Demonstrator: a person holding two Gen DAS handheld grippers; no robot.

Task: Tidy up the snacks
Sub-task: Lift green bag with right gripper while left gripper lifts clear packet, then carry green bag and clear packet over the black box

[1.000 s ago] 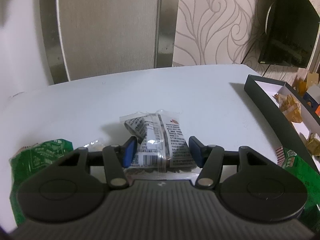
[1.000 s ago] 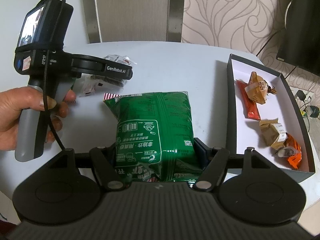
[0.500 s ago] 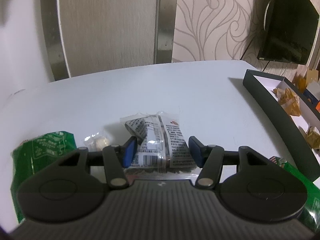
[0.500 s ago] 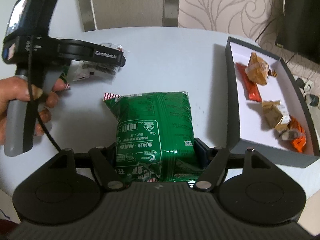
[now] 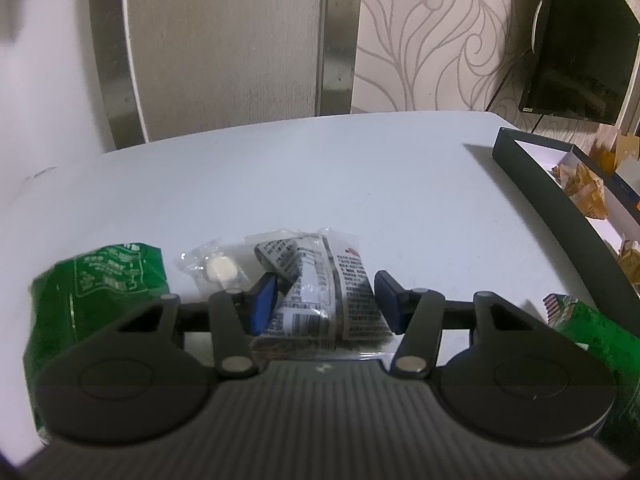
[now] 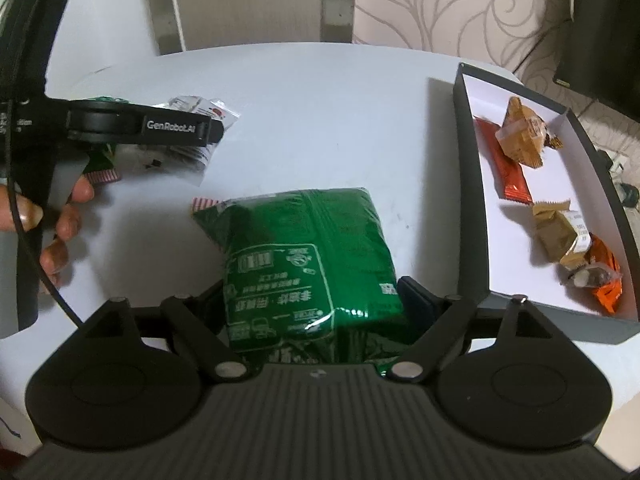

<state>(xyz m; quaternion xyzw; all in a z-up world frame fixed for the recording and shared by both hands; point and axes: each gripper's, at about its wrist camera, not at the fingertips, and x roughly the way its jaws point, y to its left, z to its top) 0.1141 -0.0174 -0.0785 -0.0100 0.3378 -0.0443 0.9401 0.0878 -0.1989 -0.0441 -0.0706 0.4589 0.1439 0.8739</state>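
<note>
Two claws work my counter (image 5: 320,184). My left claw (image 5: 325,298) has just been closing around the clear printed packet (image 5: 320,292), pads apparently not yet pressing. My right claw (image 6: 316,300) has just been opening, loosely straddling the green bag (image 6: 308,256).

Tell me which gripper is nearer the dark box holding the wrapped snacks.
Right. The right gripper straddles the green bag lying just beside the dark box. The left gripper sits over the clear packet, farther across the table.
</note>
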